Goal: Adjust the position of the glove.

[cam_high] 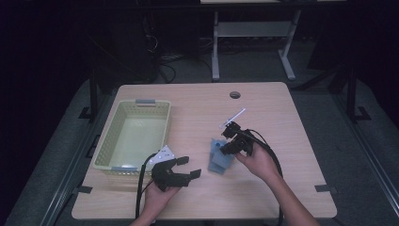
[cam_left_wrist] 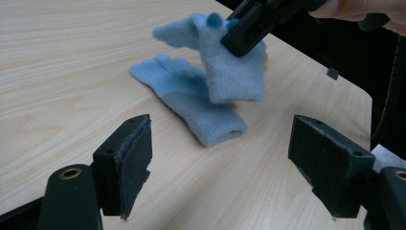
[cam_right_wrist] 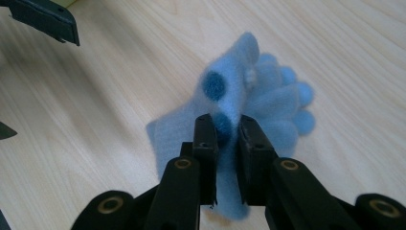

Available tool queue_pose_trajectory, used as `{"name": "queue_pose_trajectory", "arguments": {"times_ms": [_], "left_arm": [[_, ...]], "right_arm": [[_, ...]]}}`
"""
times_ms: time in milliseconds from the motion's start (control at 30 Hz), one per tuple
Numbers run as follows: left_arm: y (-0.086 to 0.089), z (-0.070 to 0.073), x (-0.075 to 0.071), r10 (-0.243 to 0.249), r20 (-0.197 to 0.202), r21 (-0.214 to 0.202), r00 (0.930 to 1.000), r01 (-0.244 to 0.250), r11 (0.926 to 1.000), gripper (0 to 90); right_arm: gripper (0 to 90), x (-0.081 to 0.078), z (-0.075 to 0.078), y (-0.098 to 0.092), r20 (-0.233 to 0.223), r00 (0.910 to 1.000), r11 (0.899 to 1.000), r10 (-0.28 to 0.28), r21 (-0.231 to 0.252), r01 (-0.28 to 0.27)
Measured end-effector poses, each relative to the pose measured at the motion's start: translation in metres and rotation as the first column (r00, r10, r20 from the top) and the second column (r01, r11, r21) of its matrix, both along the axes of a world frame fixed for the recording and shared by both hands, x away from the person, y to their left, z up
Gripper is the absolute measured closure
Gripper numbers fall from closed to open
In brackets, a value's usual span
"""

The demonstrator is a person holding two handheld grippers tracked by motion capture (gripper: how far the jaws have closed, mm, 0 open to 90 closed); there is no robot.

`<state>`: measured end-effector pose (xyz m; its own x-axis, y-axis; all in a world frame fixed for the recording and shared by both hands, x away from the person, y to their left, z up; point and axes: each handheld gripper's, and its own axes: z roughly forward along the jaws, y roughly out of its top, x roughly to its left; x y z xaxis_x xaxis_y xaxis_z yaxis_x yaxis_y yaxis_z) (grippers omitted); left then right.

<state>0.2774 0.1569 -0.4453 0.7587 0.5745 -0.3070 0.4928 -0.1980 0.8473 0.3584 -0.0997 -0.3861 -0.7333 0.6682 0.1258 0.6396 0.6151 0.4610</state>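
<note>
Starting at the left, a pale green basket (cam_high: 134, 134) sits on the desk (cam_high: 197, 101), and near its front corner the left hand-held gripper (cam_high: 188, 167) hovers with jaws spread wide and nothing between them. Right of it lie two light blue fleece gloves. One glove (cam_left_wrist: 189, 103) rests flat on the desk, fingers fanned. The other glove (cam_right_wrist: 225, 96), with darker blue fingertip patches, hangs pinched in the right hand-held gripper (cam_right_wrist: 227, 132), whose jaws are nearly closed on the fabric. The material looks soft, light and floppy, so I judge it will drape and fold; gripping the thicker cuff should hold best.
</note>
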Motion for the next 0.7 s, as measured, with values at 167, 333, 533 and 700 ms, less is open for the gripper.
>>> {"name": "queue_pose_trajectory", "arguments": {"times_ms": [167,333,533,700], "left_arm": [[0.0,0.0,0.0,0.004,-0.004,-0.001,1.0,-0.004,1.0,22.9],[0.0,0.0,0.0,0.004,-0.003,-0.004,1.0,-0.004,1.0,22.9],[0.0,0.001,-0.001,0.002,-0.005,0.0,1.0,-0.002,1.0,22.9],[-0.001,0.0,-0.001,0.003,-0.004,-0.002,1.0,-0.003,1.0,22.9]], "right_arm": [[79.5,0.001,-0.003,0.008,-0.003,0.9997,1.0,0.023,-0.015,-0.023],[79.3,0.002,-0.008,0.012,-0.028,0.999,0.999,0.035,-0.025,-0.035],[79.3,0.006,-0.013,0.012,-0.041,0.9987,0.999,0.03,-0.03,-0.031],[78.5,0.009,-0.019,0.013,-0.055,0.9977,0.999,0.039,-0.031,-0.04]]}}
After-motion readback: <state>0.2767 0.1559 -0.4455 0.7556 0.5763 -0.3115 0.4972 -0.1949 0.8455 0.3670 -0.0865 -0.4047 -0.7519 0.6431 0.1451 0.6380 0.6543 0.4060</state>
